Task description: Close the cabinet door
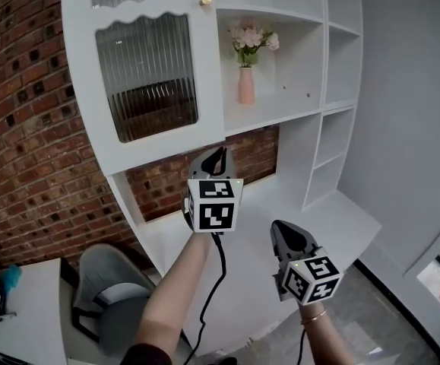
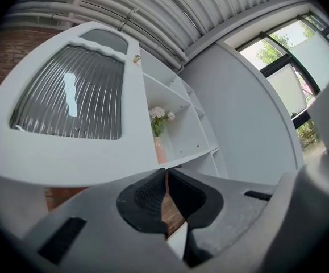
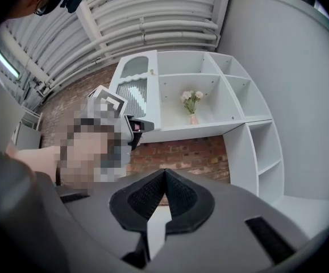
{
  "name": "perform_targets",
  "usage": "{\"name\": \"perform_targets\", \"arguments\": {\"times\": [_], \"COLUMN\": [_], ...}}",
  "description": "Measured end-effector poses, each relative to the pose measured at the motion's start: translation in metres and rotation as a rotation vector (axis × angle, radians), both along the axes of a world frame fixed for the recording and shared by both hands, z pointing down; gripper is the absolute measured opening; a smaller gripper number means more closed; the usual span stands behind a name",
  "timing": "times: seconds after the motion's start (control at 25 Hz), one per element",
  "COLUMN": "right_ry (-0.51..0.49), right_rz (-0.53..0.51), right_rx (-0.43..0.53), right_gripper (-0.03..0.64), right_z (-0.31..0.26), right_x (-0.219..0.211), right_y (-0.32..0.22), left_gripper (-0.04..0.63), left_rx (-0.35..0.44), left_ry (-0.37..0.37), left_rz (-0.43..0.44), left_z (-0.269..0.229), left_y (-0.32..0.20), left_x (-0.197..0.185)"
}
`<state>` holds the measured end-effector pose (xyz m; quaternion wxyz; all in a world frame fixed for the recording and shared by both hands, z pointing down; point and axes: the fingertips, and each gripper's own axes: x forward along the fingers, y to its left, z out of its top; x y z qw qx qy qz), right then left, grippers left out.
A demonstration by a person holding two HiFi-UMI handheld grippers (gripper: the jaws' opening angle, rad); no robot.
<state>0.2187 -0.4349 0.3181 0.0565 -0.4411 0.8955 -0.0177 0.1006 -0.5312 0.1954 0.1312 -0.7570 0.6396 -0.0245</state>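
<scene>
Fronting the white shelving's upper left, the cabinet door [image 1: 147, 74] has ribbed glass in a scalloped frame. Left gripper [image 1: 219, 157], just beneath, and right gripper [image 1: 283, 230]: ribbed black jaws together, empty.

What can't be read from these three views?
- Head view: the top of the cabinet door is cut off by the picture's upper edge.
- Head and left gripper views: whatever sits behind the door's ribbed glass is smeared by the ribs, leaving only a dark shape.
- Head view: whether the left claw touches the door's lower edge; the two overlap.
- Right gripper view: a mosaic patch covers most of the left claw's body.
</scene>
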Motion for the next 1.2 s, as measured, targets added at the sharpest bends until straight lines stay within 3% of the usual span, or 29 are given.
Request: {"name": "perform_targets", "arguments": {"times": [0.24, 0.52, 1.2], "right_ry": [0.014, 0.021, 0.066], "right_rz": [-0.075, -0.065, -0.091], "right_rx": [-0.011, -0.058, -0.169], "right_gripper": [0.000, 0.001, 0.000], "right_z": [0.010, 0.040, 0.102], "right_x": [0.008, 0.039, 0.069], "right_y": [0.010, 0.022, 0.062], "left_gripper": [0.011, 0.011, 0.009], "left_rx": [-0.048, -0.156, -0.287], "left_ry": [0.053, 0.100, 0.136], "left_rz": [0.026, 0.038, 0.068], "left_z": [0.057, 0.143, 0.236], "left_y": [0.044, 0.089, 0.168], "left_x": [0.011, 0.028, 0.049]}}
